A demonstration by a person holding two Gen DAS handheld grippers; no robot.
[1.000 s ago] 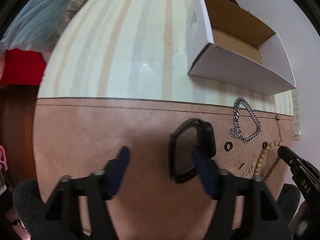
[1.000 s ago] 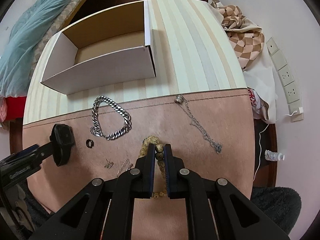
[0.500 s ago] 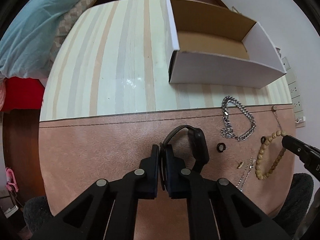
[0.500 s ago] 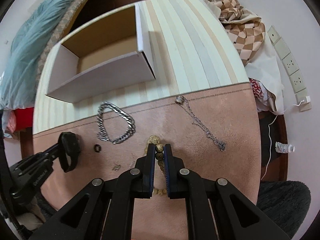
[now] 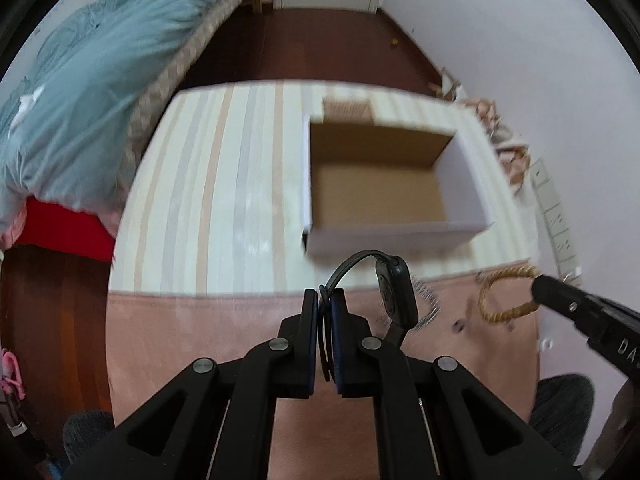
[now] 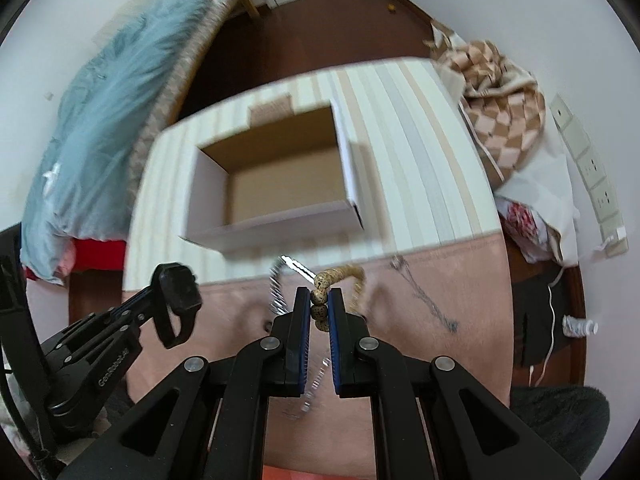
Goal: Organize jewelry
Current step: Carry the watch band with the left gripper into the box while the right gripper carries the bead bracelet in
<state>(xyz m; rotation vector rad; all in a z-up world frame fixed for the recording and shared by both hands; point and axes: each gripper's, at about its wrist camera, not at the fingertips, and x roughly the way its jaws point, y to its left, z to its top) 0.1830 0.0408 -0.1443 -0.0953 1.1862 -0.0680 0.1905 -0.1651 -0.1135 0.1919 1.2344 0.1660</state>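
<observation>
Watch (image 5: 394, 292) and bead bracelet (image 6: 344, 276) now lifted off the mat (image 6: 460, 280).

Soft, even daylight, with no hard shadows. Both fisheye views bend strongly at the rim. Motion blur smears the cardboard box (image 5: 380, 184) ahead of the claws.

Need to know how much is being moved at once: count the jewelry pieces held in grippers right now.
2. The black watch hangs by its strap from the left gripper; the beaded bracelet is clamped in the right gripper. Other pieces lie blurred on the mat.
</observation>
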